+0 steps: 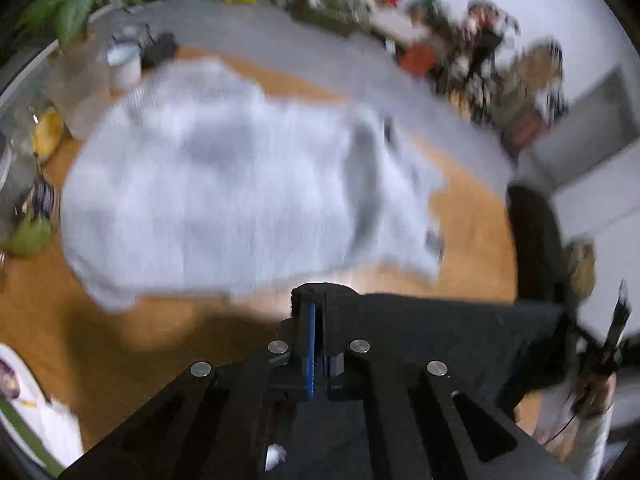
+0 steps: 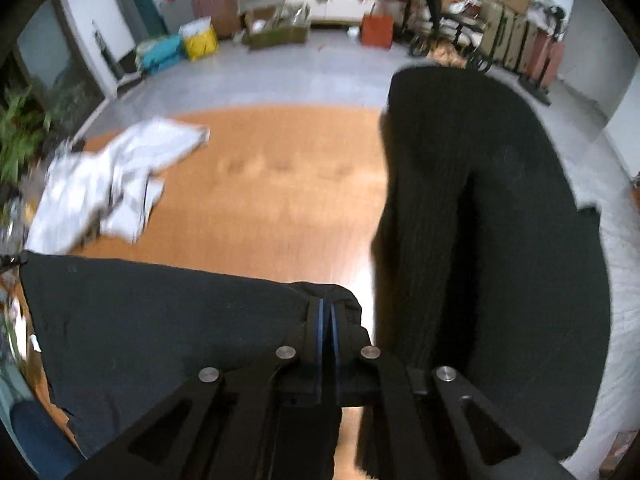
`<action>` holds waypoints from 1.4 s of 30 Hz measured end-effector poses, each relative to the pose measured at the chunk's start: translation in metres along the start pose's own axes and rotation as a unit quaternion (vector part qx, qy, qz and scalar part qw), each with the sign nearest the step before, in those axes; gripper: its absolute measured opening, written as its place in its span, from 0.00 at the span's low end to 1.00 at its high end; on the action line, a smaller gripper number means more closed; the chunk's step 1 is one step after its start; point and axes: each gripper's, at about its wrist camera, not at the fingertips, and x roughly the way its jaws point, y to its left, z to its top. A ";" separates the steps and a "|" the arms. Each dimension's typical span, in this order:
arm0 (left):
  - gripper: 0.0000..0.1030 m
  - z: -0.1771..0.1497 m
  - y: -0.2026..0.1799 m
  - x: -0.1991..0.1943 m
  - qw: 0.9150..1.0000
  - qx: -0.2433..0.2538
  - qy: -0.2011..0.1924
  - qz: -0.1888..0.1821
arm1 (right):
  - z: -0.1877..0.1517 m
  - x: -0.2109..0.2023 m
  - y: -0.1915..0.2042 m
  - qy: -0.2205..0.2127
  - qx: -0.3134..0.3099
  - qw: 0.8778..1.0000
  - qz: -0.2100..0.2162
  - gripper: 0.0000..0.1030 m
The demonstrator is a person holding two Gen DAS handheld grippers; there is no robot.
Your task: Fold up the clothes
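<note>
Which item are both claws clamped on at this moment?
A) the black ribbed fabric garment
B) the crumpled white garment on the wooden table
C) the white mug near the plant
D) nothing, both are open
A: the left claw and the right claw each have their fingers closed together on an edge of the black ribbed fabric garment, while the crumpled white garment lies untouched on the wooden table.

Open wooden table (image 2: 280,184) ahead of me, with clutter along its left edge.
A crumpled white garment (image 2: 108,176) lies left; black fabric (image 2: 500,208) blocks my right side.
</note>
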 end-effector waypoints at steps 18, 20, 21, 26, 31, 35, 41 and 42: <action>0.64 -0.157 0.060 0.005 0.985 -0.010 0.153 0.083 | -0.142 0.025 -0.016 0.086 0.036 0.994 0.062 0.56; 0.64 -0.165 0.065 0.009 0.983 -0.020 0.162 0.081 | -0.146 0.023 -0.013 0.079 0.015 0.996 0.049 0.57; 0.64 -0.169 0.067 0.011 0.982 -0.023 0.168 0.081 | -0.148 0.022 -0.010 0.077 0.001 0.996 0.043 0.56; 0.64 -0.176 0.061 0.013 0.981 -0.031 0.181 0.057 | -0.150 0.040 -0.023 0.148 0.054 0.985 0.064 0.56; 0.64 -0.168 0.047 0.009 0.984 -0.020 0.170 0.057 | -0.133 0.033 -0.032 0.128 0.083 0.987 0.053 0.56; 0.60 -0.158 0.038 0.014 0.984 -0.016 0.167 0.056 | -0.122 0.046 -0.020 0.127 0.080 0.988 0.025 0.53; 0.07 -0.159 0.021 0.025 0.980 0.018 0.183 0.071 | -0.123 0.088 0.000 0.185 0.088 0.976 0.069 0.39; 0.04 -0.160 0.018 0.023 0.980 0.024 0.184 0.068 | -0.124 0.088 0.002 0.186 0.085 0.976 0.079 0.25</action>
